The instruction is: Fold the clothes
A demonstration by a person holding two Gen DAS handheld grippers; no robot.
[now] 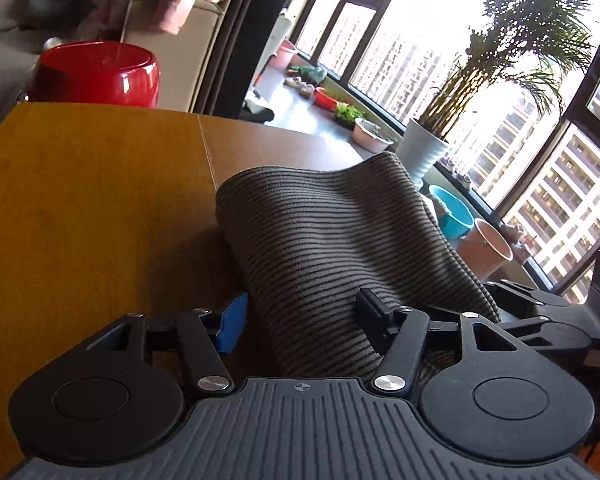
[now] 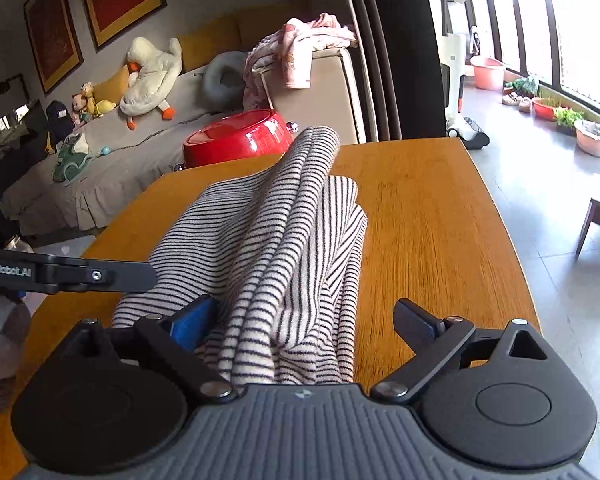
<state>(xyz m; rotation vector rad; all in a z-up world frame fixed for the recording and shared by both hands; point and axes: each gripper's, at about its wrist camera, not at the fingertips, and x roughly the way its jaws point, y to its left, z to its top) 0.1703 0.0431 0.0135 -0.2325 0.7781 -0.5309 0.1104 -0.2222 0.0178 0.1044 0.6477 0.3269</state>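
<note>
A: Striped knit, cream with dark lines: the garment (image 2: 268,240) is seen bunched in long folds on the wooden table (image 2: 440,220), a ridge of it raised toward the far edge.

B: Confirmed. In the left wrist view the same garment (image 1: 340,248) is draped in a hump over the table (image 1: 100,200), in shadow against the windows.

A: Right gripper (image 2: 312,320) state?

B: Jaws are spread wide. The cloth is lying between them. The blue pad (image 2: 192,320) on the left-hand finger is touching the fabric; the other finger (image 2: 416,320) stands clear of it over bare wood. No pinch is seen.

A: Left gripper (image 1: 300,316)?

B: Jaws partly apart, fabric between them. The blue pad (image 1: 232,324) sits just beside the cloth edge, the black finger (image 1: 374,312) is laid against the fabric. Whether the cloth is actually clamped cannot be told.

A: Surroundings?

B: A red stool (image 2: 240,136) is seen beyond the table's far edge, a sofa (image 2: 100,168) with soft toys behind it. A potted palm (image 1: 500,80) is noted by the windows.
</note>
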